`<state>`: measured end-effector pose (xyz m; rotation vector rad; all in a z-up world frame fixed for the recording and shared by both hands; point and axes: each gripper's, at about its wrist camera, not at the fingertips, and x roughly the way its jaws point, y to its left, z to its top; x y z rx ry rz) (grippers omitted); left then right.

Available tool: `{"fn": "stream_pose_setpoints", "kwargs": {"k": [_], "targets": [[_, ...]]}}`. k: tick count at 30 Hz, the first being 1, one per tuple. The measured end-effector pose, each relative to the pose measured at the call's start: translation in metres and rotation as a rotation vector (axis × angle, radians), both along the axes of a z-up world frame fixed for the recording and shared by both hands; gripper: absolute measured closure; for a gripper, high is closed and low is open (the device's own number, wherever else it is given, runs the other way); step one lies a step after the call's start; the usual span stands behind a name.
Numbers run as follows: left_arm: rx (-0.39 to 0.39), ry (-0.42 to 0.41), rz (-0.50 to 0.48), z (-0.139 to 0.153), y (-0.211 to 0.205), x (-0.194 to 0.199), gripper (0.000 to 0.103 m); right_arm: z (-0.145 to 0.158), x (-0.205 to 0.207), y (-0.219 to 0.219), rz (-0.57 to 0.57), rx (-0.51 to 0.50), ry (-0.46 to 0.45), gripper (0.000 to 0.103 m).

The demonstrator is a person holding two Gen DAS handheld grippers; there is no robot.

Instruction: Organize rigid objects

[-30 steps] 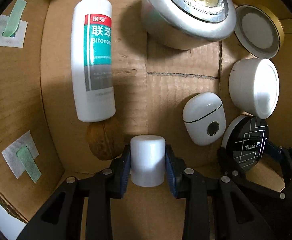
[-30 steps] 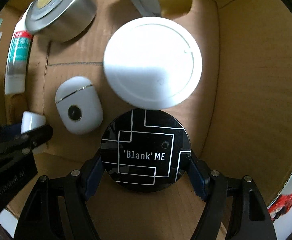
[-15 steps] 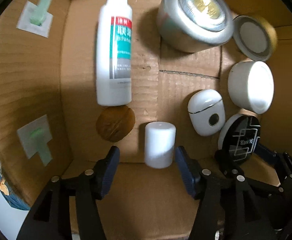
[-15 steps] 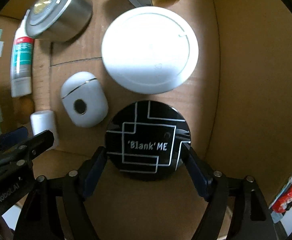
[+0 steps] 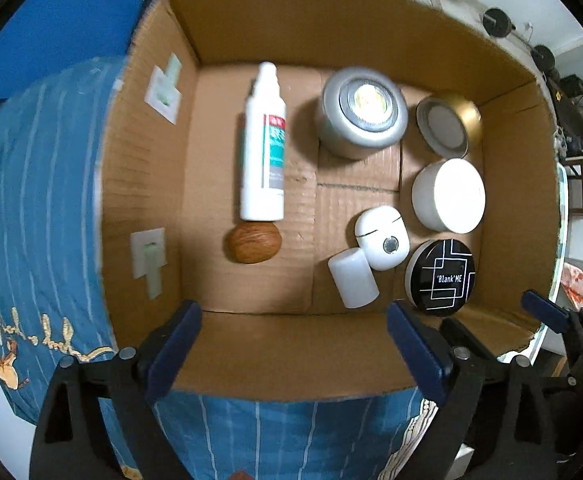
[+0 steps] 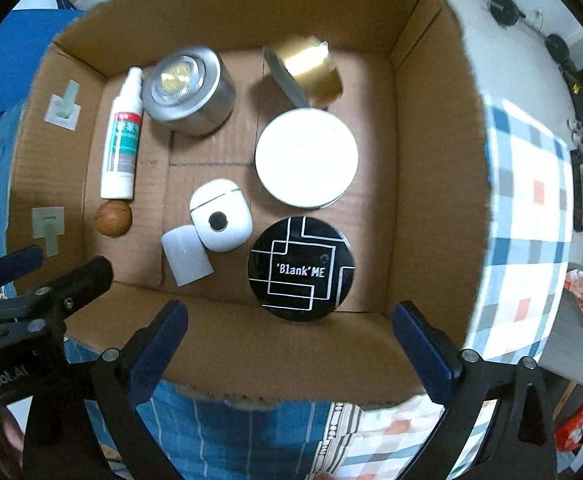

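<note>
A cardboard box (image 5: 331,28) (image 6: 431,140) holds the objects. A small white cylinder (image 5: 353,278) (image 6: 186,256) lies tilted against a white earbud case (image 5: 381,238) (image 6: 220,216). A black 'Blank ME' compact (image 5: 441,278) (image 6: 301,268) lies at the near right. A white spray bottle (image 5: 263,144) (image 6: 121,140), a walnut (image 5: 253,242) (image 6: 113,218), a silver round tin (image 5: 361,112) (image 6: 189,90), a gold-lidded jar (image 5: 449,124) (image 6: 307,72) and a white round jar (image 5: 449,194) (image 6: 307,158) lie inside too. My left gripper (image 5: 291,344) and right gripper (image 6: 291,344) are open, empty, above the near wall.
The box sits on a blue striped cloth (image 5: 31,200) and a checked cloth (image 6: 527,240). A blue mat (image 5: 51,40) lies at the back left. Green tape tabs (image 5: 163,88) stick to the box's left wall. The left gripper's body (image 6: 31,300) shows at the right view's lower left.
The left gripper let go of the white cylinder, which now leans on the earbud case. The right gripper released the black compact. Both grippers opened wide and pulled back up out of the box.
</note>
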<state>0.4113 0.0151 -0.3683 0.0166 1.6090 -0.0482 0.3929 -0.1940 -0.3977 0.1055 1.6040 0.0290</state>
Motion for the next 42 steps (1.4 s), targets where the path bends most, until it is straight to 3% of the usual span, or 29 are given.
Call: {"fn": "stream_pose_setpoints", "kwargs": {"k": [3,13,19,32,42], "targets": [[-0.001,-0.045,0.008,0.013,0.001,-0.005,0.002,0.012,-0.002,-0.001,-0.01,-0.002,-0.035,0.0],[0.025,-0.174,0.017,0.052,0.001,-0.018,0.002,0.03,-0.001,0.001,-0.036,0.012,-0.099,0.0],[0.031,-0.264,0.025,0.085,-0.003,-0.047,0.002,0.06,-0.022,-0.004,-0.047,0.025,-0.156,0.0],[0.028,-0.52,0.006,0.223,-0.013,-0.159,0.002,0.204,-0.134,-0.033,-0.067,0.044,-0.405,0.0],[-0.012,-0.59,-0.032,0.284,-0.028,-0.219,0.002,0.287,-0.201,-0.035,-0.037,0.077,-0.49,0.0]]}}
